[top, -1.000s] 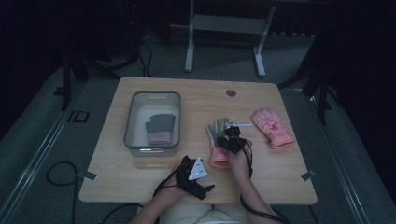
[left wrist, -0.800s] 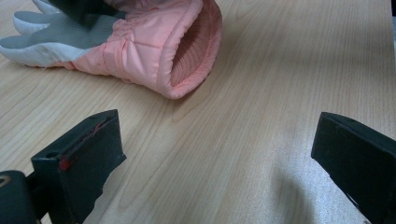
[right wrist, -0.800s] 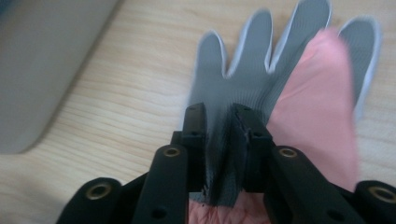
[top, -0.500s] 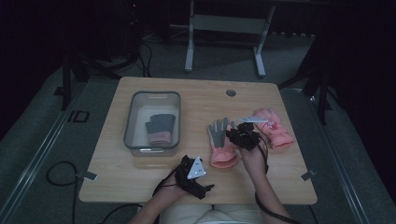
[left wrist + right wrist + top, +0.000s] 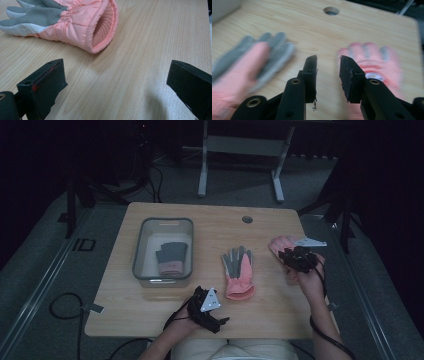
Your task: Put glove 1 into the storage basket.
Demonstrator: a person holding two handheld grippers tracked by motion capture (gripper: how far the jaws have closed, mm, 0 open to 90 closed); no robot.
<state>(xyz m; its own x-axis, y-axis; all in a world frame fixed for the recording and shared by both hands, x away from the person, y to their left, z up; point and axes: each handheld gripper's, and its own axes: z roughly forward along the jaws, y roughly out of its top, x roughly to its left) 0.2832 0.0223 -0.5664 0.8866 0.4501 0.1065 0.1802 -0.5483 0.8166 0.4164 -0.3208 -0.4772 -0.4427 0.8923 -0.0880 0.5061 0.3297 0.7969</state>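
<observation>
- Right gripper [image 5: 296, 254] hangs over the pink glove [image 5: 278, 244] near the right edge of the table [image 5: 150, 312]; in the high view it covers most of that glove, and only the finger end peeks out at its far side.
- Right gripper view: the pink glove [image 5: 372, 65] lies back up, fingers toward the far edge. My jaws stand partly apart, have just been opening, and have bare wood between them. Picture is blurred.
- Second glove [image 5: 239, 272], grey palm up with a pink cuff, lies about mid-table, right of centre, cuff toward the near edge. Well apart from the pink glove. I see it again, smeared, at the left of the right gripper view [image 5: 249, 62].
- Left gripper [image 5: 206, 309] rests at the near edge, near the cuff of that grey-palmed glove. Left gripper view: jaws spread wide, nothing between them, the cuff opening [image 5: 101, 27] facing me.
- Clear bin [image 5: 142, 247] sits toward the left side of the table. One more glove [image 5: 172, 257] lies inside it, dark fingers, pinkish cuff.
- Round hole [image 5: 247, 219] in the tabletop near the far edge.
</observation>
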